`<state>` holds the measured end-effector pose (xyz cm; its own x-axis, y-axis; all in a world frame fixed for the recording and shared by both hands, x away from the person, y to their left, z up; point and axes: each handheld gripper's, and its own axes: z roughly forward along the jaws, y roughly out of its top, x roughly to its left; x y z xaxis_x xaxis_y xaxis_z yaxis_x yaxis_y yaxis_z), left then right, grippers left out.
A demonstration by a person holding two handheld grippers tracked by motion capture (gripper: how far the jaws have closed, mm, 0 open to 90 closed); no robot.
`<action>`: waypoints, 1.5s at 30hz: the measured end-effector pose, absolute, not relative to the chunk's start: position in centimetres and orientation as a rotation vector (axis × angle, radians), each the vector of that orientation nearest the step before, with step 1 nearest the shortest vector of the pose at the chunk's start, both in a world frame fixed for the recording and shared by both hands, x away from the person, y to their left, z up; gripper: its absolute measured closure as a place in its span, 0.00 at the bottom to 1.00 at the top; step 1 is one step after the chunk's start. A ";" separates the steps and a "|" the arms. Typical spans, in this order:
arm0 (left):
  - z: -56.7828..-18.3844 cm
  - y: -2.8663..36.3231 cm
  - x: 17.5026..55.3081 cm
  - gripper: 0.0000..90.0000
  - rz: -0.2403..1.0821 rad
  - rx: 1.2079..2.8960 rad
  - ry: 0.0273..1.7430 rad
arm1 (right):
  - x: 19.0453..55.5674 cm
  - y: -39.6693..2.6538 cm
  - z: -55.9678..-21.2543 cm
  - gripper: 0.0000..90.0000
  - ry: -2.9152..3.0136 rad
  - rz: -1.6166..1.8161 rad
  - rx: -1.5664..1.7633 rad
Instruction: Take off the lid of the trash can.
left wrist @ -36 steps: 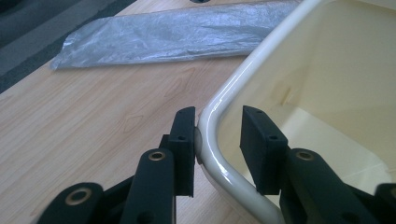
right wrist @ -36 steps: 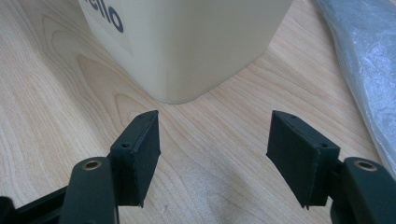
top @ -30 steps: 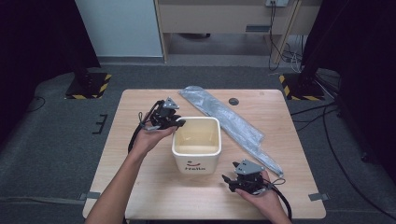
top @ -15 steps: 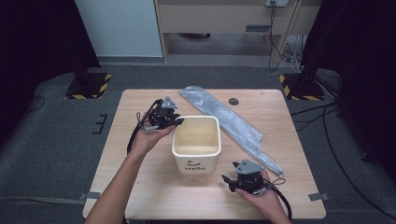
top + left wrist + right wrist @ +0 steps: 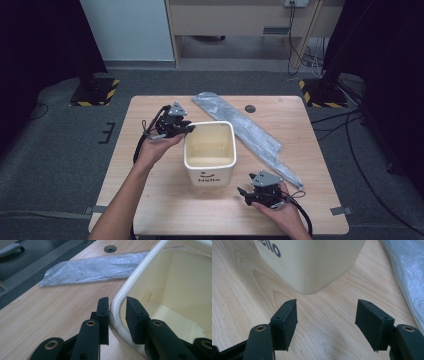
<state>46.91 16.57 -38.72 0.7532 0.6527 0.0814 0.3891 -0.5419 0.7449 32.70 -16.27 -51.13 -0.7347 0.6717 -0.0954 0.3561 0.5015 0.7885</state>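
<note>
The cream bin (image 5: 210, 152) stands upright near the middle of the wooden table (image 5: 150, 200), its printed face toward the near edge. The left gripper (image 5: 181, 128) straddles the bin's far-left rim corner, one pad (image 5: 103, 312) touching the rim's outside and the other just inside with a sliver of gap, the jaws having just been closing around that rim. The right gripper (image 5: 248, 193) rests released on the table near the bin's near-right corner, apart from it, while a crumpled silver bag (image 5: 250, 132) lies to the right of the bin.
</note>
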 end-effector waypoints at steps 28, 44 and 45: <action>-35.3 20.8 44.6 0.85 0.419 2.105 0.719 | 32.7 -15.8 -51.0 0.36 2.361 1.147 0.855; -34.1 24.5 42.1 0.86 0.504 2.080 0.787 | 32.9 -16.0 -50.7 0.36 2.343 1.167 0.869; -34.1 25.0 41.9 0.86 0.514 2.079 0.808 | 32.9 -16.1 -50.7 0.36 2.342 1.169 0.873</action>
